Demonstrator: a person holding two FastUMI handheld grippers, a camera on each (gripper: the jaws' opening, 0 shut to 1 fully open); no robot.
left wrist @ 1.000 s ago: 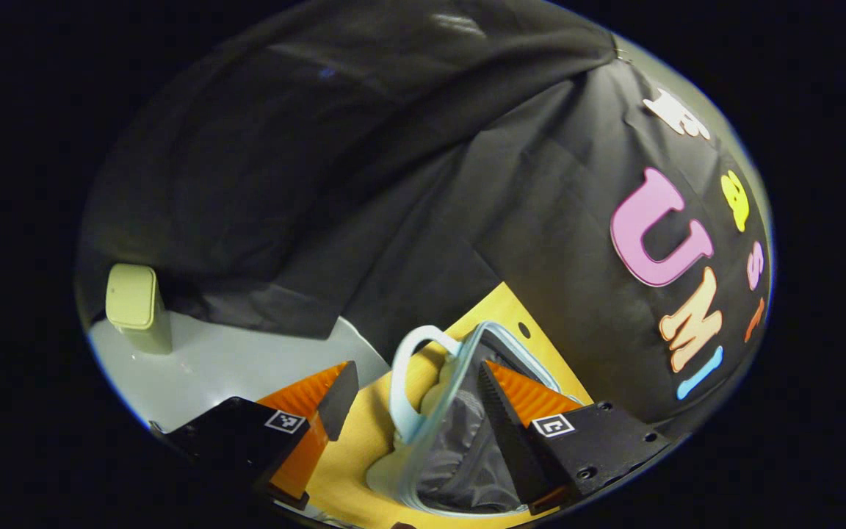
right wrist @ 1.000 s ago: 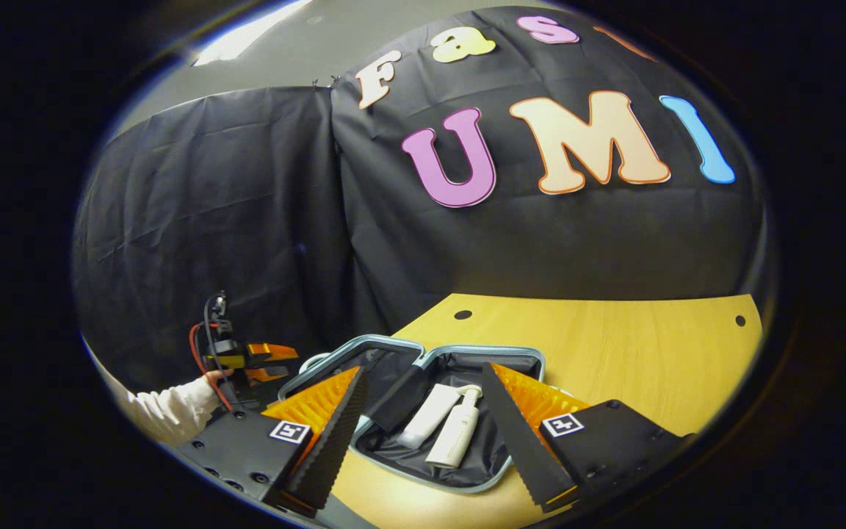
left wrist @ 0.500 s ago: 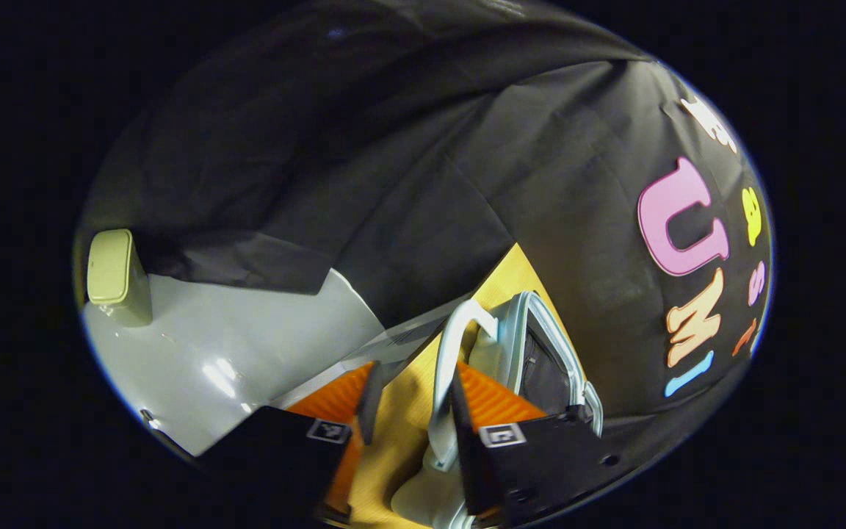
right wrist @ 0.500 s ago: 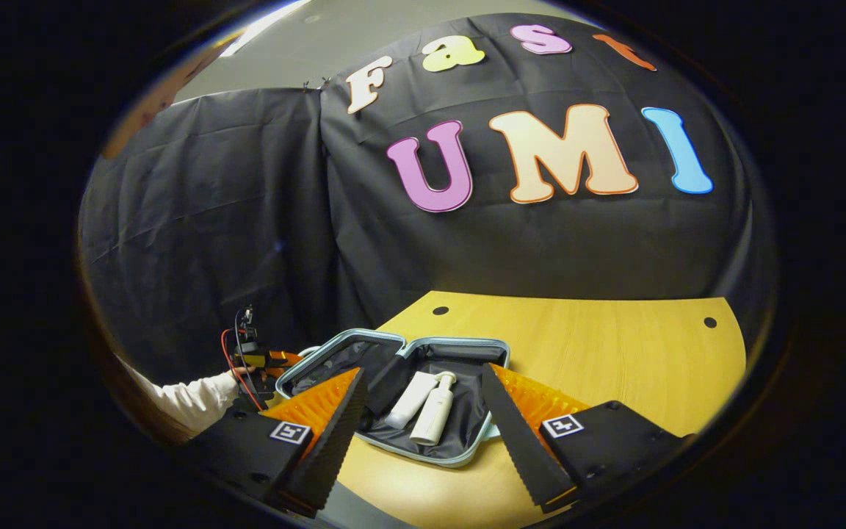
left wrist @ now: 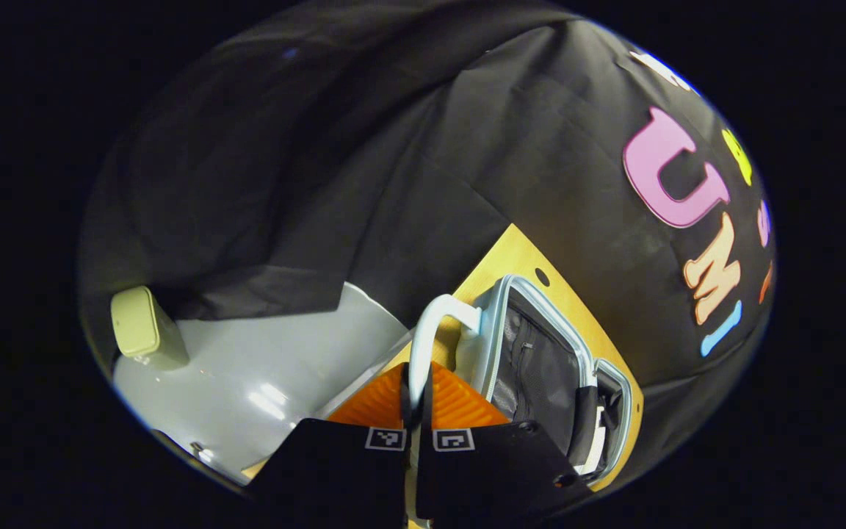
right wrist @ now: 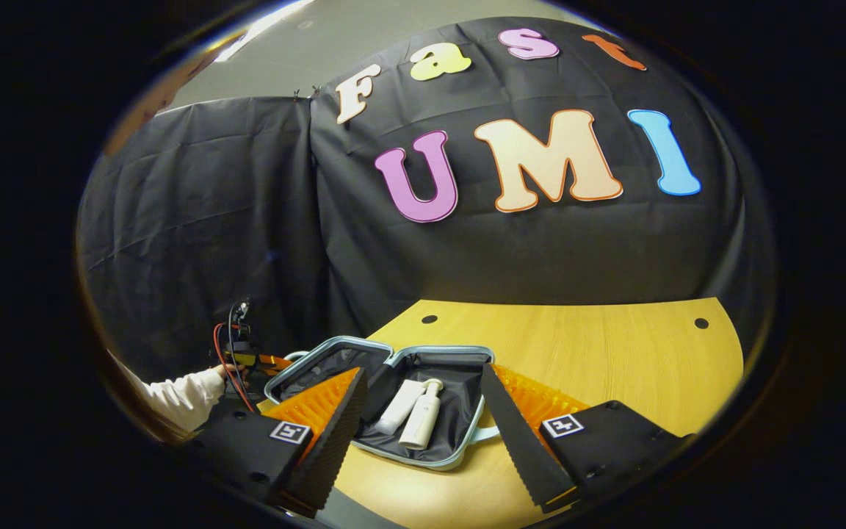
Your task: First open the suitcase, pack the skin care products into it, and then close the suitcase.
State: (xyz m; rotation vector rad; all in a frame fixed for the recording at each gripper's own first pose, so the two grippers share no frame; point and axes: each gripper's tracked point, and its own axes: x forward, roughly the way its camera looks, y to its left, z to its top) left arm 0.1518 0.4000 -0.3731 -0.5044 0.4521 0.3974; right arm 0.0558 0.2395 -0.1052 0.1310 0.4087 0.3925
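Closed now from wide apart, the left gripper (left wrist: 417,393) clamps its fingers on the suitcase handle (left wrist: 423,345), its lower end hidden between them, the suitcase (right wrist: 423,400) lies open on the wooden table (right wrist: 614,353) holding two white bottles (right wrist: 412,415), and the right gripper (right wrist: 423,433) hovers spread.

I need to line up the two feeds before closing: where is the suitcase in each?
Left gripper view: suitcase at lower centre-right, tilted, its handle pinched in the left gripper.
Right gripper view: suitcase at lower centre-left, lying open beyond the open right gripper.
Shared landmark: the table, with a round hole just past the suitcase.
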